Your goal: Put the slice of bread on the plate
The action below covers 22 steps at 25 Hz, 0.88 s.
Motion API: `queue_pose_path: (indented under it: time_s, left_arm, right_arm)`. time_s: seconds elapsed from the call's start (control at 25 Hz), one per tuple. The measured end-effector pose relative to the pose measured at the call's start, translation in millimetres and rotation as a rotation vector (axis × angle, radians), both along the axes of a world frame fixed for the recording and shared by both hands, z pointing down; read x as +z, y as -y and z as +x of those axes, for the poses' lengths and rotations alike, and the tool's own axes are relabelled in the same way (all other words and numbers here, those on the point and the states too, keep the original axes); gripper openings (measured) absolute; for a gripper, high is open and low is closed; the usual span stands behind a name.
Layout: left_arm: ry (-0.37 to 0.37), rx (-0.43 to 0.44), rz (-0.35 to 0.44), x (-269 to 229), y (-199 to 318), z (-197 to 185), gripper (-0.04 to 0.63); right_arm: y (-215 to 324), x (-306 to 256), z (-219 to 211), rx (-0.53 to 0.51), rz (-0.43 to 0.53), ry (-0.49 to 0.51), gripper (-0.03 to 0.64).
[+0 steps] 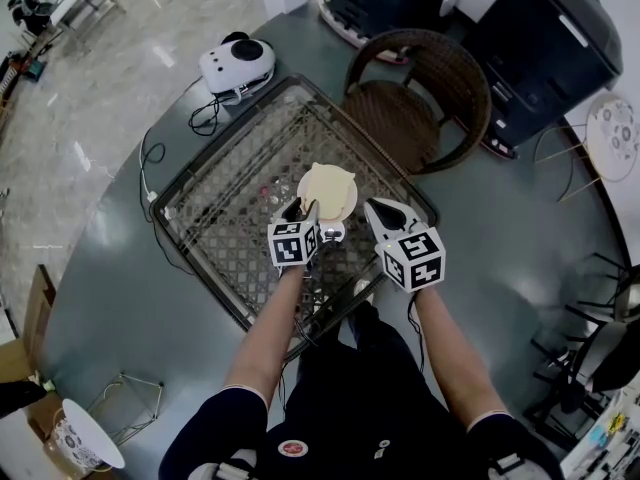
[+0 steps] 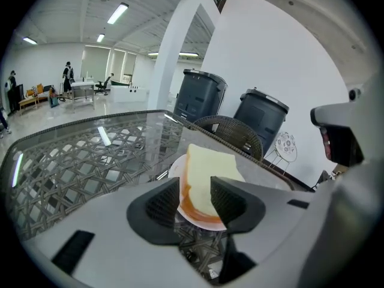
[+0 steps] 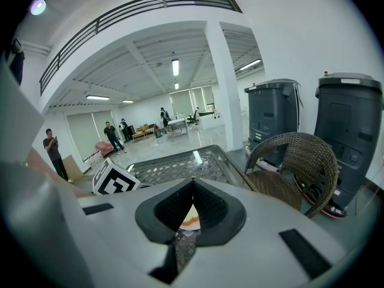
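The glass-topped wicker table gives you open room toward 9 o'clock. Its far edge runs close behind the plate, and the wicker chair stands beyond it at 1 o'clock. The plate sits at 12 o'clock from your hands with the slice of bread lying on it, so the placing looks done. Your left gripper has its tongs spread around the bread's near end, apparently not pinching; 6 o'clock is free for backing out. Your right gripper is pressed together on nothing, parked aside.

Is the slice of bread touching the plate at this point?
Touching. The left gripper view shows the slice of bread lying flat on the plate, its crust edge resting on the plate's surface with no gap.
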<state>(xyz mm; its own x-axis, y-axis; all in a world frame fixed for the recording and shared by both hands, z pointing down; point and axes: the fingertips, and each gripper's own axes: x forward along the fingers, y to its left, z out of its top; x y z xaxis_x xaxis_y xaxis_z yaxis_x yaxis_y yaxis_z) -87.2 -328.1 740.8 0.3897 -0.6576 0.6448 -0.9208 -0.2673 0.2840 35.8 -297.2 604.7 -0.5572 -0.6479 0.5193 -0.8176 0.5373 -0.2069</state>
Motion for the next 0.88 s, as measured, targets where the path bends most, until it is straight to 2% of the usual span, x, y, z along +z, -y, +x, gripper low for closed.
queue_pose_path:
  time_s: [0.12,0.28,0.64,0.88]
  left_arm:
    - [-0.001,0.009,0.038,-13,0,2,0.150]
    - [-0.036,0.071,0.105,-45,-4,15,0.141]
    - [-0.072,0.150,0.210,-113,-27,30,0.009]
    - [-0.099,0.205,0.299,-163,-44,43,0.008]
  right_arm:
    - [-1,-3,3,0.003,0.005,0.007,0.008]
    - [-2,-10,6,0.009,0.016,0.027,0.008]
    - [-11,-32,6,0.012,0.056,0.069,0.008]
    - [-18,-55,6,0.008,0.095,0.102,0.008]
